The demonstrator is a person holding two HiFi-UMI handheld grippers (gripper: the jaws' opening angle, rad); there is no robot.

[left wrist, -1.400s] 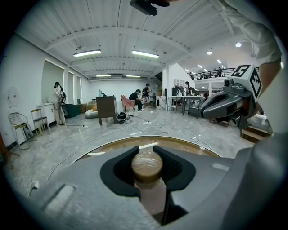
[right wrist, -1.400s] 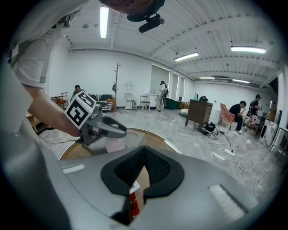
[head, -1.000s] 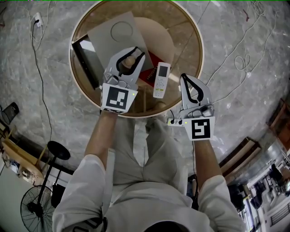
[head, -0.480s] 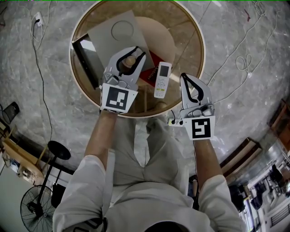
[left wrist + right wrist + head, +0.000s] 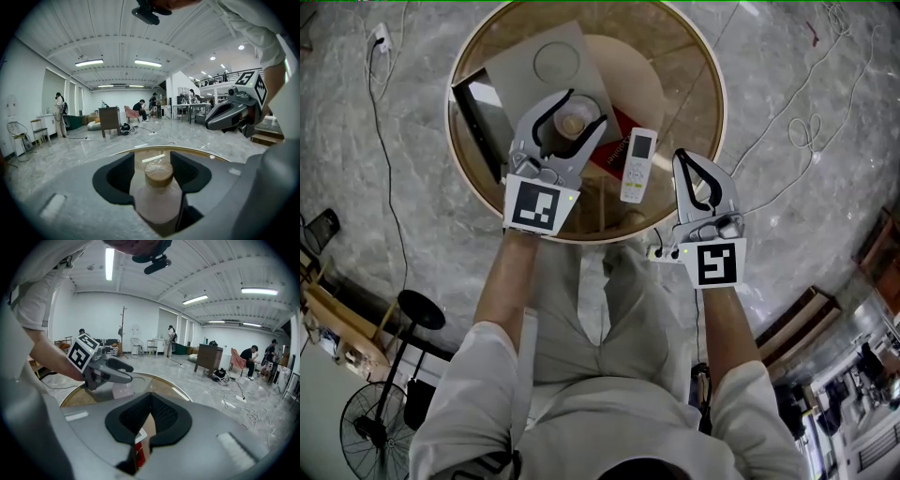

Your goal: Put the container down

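The container [image 5: 575, 123], a small pale pink bottle with a round cork-coloured lid [image 5: 158, 172], stands upright on the round glass table [image 5: 712, 112]. My left gripper [image 5: 584, 106] is around it and its jaws are opening. In the left gripper view the dark pads [image 5: 121, 174] stand apart from the bottle on both sides. My right gripper [image 5: 682, 161] hovers at the table's near right edge, shut and with nothing in it. In the right gripper view, its closed tips [image 5: 149, 401] point at the left gripper [image 5: 110, 369] and the container [image 5: 123, 390].
A white remote [image 5: 635, 164] lies between the grippers, next to a red book [image 5: 609, 155]. A grey flat board [image 5: 534, 70] and a dark slab [image 5: 473, 117] lie behind the container. Cables trail over the marble floor [image 5: 806, 122]. People and furniture stand far off in the hall.
The left jaws have spread wide and let go of the container, which stays upright on the table. The right gripper has not moved.
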